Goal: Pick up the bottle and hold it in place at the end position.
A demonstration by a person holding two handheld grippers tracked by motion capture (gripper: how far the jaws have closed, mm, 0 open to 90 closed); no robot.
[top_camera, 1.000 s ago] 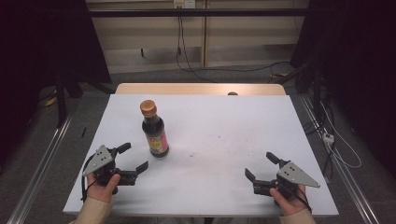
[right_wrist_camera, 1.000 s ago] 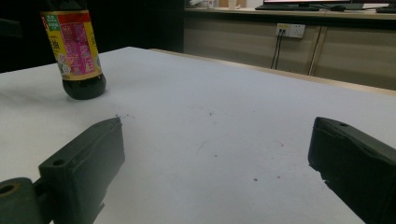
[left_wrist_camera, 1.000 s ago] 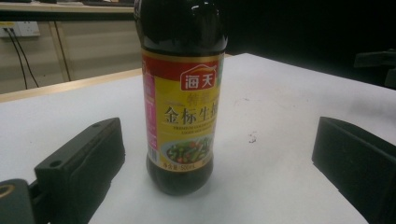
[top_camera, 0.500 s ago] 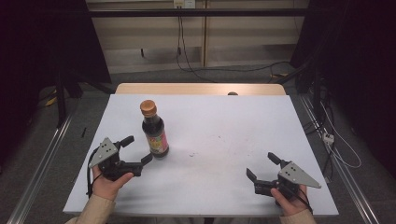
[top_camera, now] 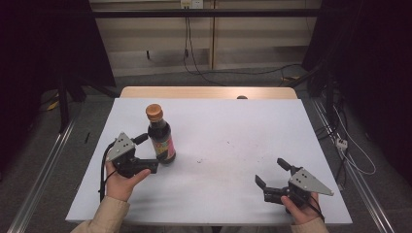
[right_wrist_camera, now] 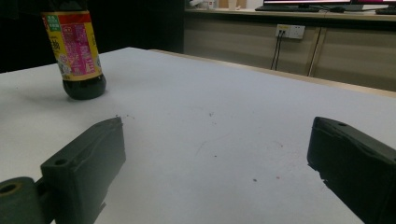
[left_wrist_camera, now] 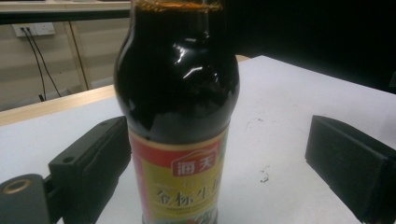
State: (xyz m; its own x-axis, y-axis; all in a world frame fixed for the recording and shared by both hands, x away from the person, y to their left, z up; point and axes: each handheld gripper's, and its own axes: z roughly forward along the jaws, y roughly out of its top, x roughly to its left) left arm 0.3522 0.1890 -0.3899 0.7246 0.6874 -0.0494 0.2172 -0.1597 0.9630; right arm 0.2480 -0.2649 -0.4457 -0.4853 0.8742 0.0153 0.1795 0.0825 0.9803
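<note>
The bottle [top_camera: 160,137] stood upright on the table [top_camera: 233,145], toward its left edge and about midway between front and back. The left gripper [top_camera: 144,153] sat just in front of it, jaws wide apart on either side of the bottle, one close to the label, neither clamping it. The right gripper [top_camera: 274,174] rested near the front right corner, jaws spread wide and holding nothing.

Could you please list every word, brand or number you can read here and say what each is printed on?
"海天": brand in the red patch on the front label of the soy sauce bottle, left gripper view.
"金标生": large characters below it, cut off by the frame edge.
Pink back label, right gripper view: print too small and blurred to read.
</note>
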